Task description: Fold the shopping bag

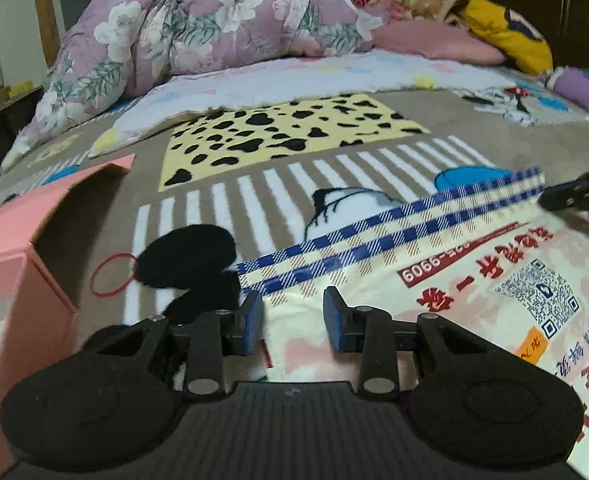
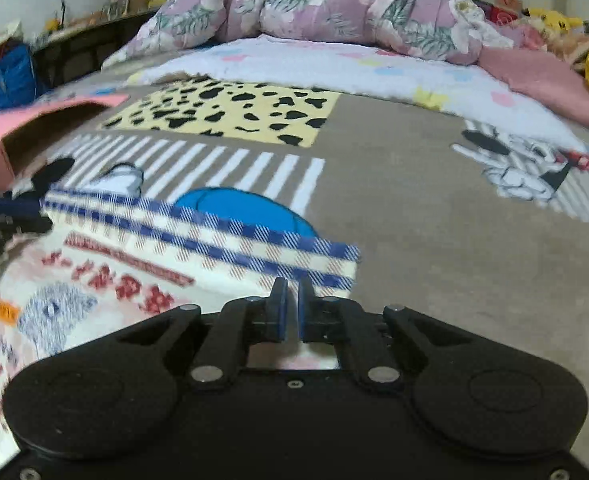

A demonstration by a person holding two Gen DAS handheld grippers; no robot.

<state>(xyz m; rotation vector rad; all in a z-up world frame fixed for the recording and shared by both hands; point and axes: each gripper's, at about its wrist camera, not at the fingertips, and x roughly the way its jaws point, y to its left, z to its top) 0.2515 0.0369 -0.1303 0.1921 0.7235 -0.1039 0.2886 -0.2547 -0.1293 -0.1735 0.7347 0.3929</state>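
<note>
Here we have the left claw (image 1: pixel 293 322) spread over the near edge of the flat cream plastic shopping bag with red print and blue-checked stripes (image 1: pixel 434 276), gripping nothing, so that side could slide. Our right claw (image 2: pixel 290 308) looks pressed together at the bag's striped corner; whether film sits between the pads we cannot tell, and an empty pinch would spoil the fold. Beyond, on the bed's cartoon-print blanket (image 2: pixel 414 200), the open pink cardboard box (image 1: pixel 18 240) could snag the bag.
</note>
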